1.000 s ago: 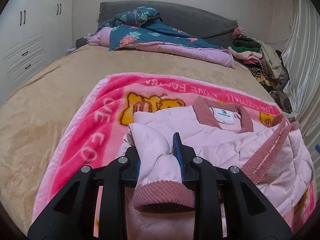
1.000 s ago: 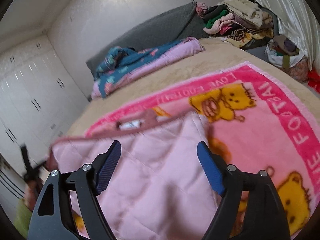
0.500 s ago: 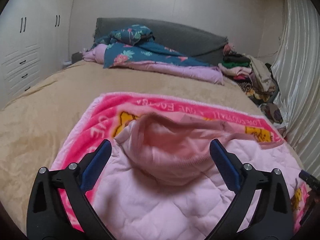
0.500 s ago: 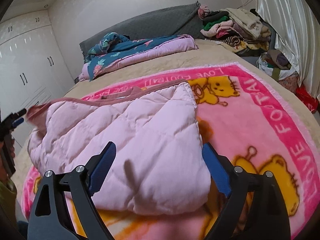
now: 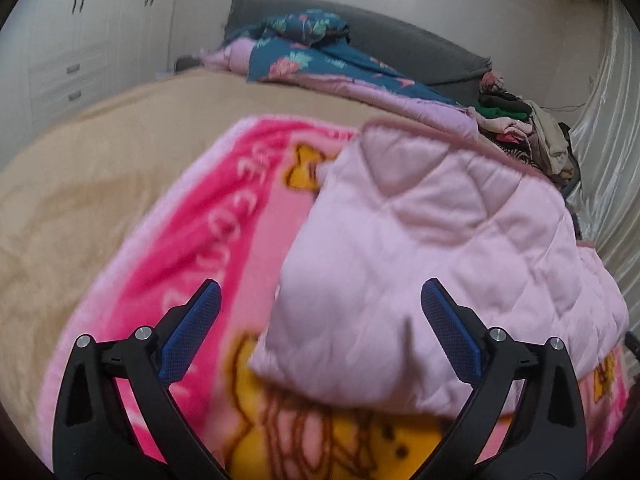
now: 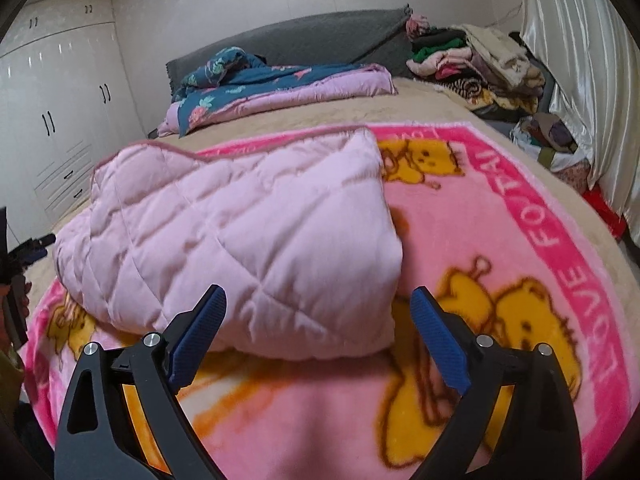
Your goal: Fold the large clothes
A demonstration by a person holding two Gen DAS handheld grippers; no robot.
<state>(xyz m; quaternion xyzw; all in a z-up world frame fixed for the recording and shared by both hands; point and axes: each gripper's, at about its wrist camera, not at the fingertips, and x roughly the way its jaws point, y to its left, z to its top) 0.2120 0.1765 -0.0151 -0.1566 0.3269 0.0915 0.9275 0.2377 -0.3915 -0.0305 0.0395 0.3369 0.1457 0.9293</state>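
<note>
The pink quilted jacket (image 6: 240, 240) lies folded in a thick bundle on the pink blanket (image 6: 500, 208) with the yellow bears — that's where I've got it, in the middle of the bed (image 6: 432, 100). From my right tongs (image 6: 318, 336) the bundle's near folded edge sits just ahead, its right corner reaching in between the two blue pads (image 6: 438, 344), but neither pad presses on it. These jaws have just been opening and now stand spread wide, holding nothing, with the jacket's edge and bare blanket showing in the gap.

Over on the left tongs (image 5: 320, 332), the same jacket (image 5: 440, 248) fills the right half of my view, and its lower left corner pokes into the gap between the pads (image 5: 192, 332). The jaws have just been opening here too — wide apart, empty, no cloth pinched. This view is blurred, so I can't tell whether the right pad brushes the fabric.

Further out: tan bed cover all around the blanket, a blue flowered quilt (image 6: 256, 80) folded by the grey headboard (image 6: 320, 40), a heap of clothes (image 6: 472, 64) at the far right corner, a shiny curtain (image 6: 580, 80) beyond it, white cupboards (image 6: 60, 120) on the left.
</note>
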